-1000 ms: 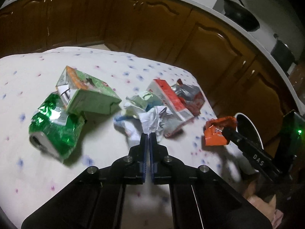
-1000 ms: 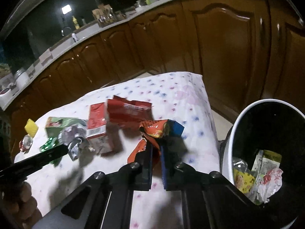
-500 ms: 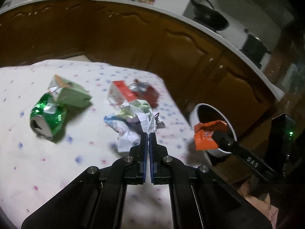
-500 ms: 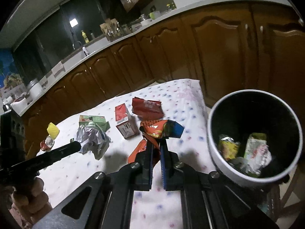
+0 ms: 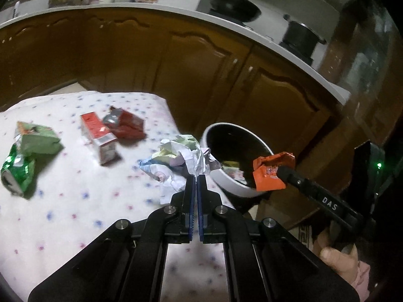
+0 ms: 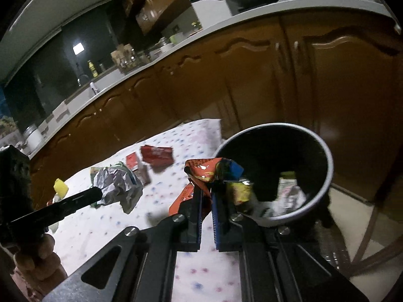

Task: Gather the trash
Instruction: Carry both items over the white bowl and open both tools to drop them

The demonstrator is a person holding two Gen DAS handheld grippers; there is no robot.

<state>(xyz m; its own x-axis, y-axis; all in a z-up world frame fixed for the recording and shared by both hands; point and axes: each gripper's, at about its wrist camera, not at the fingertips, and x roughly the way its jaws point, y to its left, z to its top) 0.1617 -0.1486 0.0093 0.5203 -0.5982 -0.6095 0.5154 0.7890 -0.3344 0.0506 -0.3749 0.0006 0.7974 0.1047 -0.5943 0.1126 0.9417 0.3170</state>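
Observation:
My left gripper (image 5: 195, 177) is shut on a crumpled wad of paper and foil (image 5: 177, 162), held in the air above the table's right edge, just left of the trash bin (image 5: 221, 176). The wad shows in the right wrist view (image 6: 115, 183) too. My right gripper (image 6: 206, 191) is shut on an orange wrapper (image 6: 201, 173), held at the bin's rim (image 6: 325, 151). In the left wrist view the orange wrapper (image 5: 272, 173) hangs over the bin's right side. The bin holds several wrappers (image 6: 287, 188).
On the dotted tablecloth (image 5: 75, 201) lie a red-white carton (image 5: 99, 136), a red foil bag (image 5: 126, 125), a green carton (image 5: 37, 141) and a crushed green can (image 5: 16, 171). Brown cabinets (image 5: 201, 75) stand behind the table. A yellow item (image 6: 61, 186) lies at the far left.
Both grippers have lifted their trash and moved right toward the bin. The orange wrapper is now over the bin's opening; the wad has left the table and neared the bin's rim.

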